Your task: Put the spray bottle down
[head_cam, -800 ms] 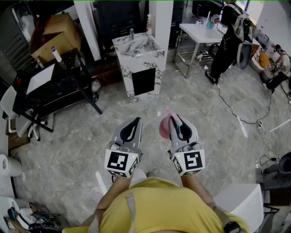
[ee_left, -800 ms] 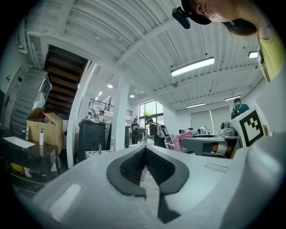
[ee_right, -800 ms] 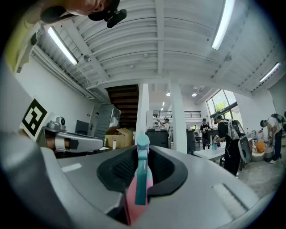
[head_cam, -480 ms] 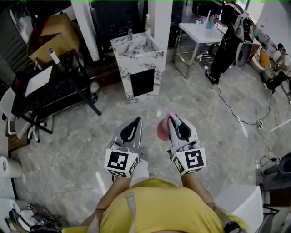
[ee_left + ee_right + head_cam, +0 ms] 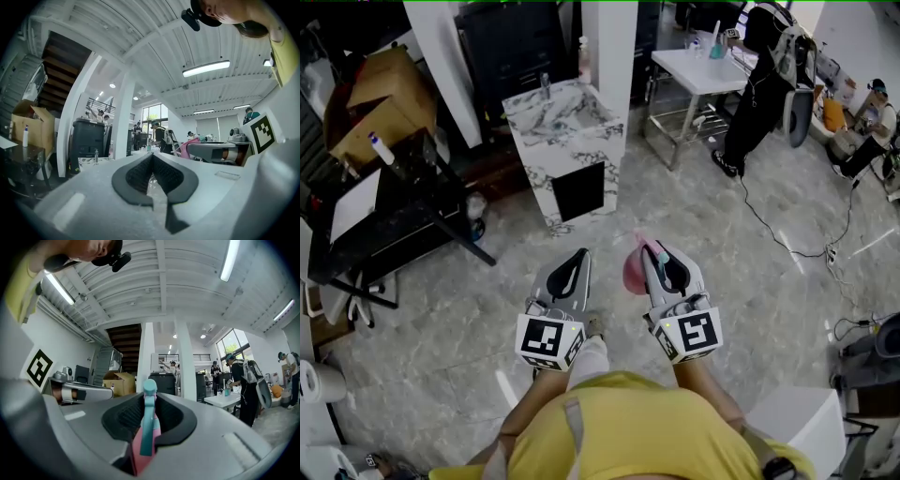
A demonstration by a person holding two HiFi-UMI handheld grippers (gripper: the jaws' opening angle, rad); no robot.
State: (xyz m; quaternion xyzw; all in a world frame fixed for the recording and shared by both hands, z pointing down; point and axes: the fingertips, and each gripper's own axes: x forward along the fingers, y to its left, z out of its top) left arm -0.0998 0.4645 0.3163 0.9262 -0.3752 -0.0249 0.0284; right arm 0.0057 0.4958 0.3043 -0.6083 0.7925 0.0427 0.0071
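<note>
The person in a yellow shirt (image 5: pixel 619 431) holds both grippers level over a grey marbled floor (image 5: pixel 741 272), side by side and just apart; the left gripper (image 5: pixel 578 255) sits at 9 o'clock of the right gripper (image 5: pixel 656 251).

The right gripper is clenched on the spray bottle (image 5: pixel 634 267); in the head view its pink body bulges out at the 9 o'clock side of the jaws, off the floor and resting on nothing; in the right gripper view the spray bottle (image 5: pixel 140 446) stands between the dark pads, with its teal nozzle (image 5: pixel 149 389) poking up at 12 o'clock past the tips; which way the nozzle faces is hard to tell, perhaps straight ahead.

The left gripper (image 5: pixel 151 161) is clenched on nothing; its jaws meet at the tips, and only floor shows through the slit lower down.

From the grippers in the head view, a marble-patterned vanity (image 5: pixel 567 141) with a tap (image 5: pixel 546 84) stands at 11 o'clock, beside a white pillar (image 5: pixel 609 47); a white table (image 5: pixel 712 70) lies at 1 o'clock, with a person wearing a backpack (image 5: pixel 769 66) just beside it; a black rack (image 5: pixel 394 202) stands at 10 o'clock, with a cardboard box (image 5: pixel 380 98) behind it and a white bottle (image 5: pixel 382 148) on its top; a dark cable (image 5: pixel 769 230) trails over the floor at 2 o'clock.
</note>
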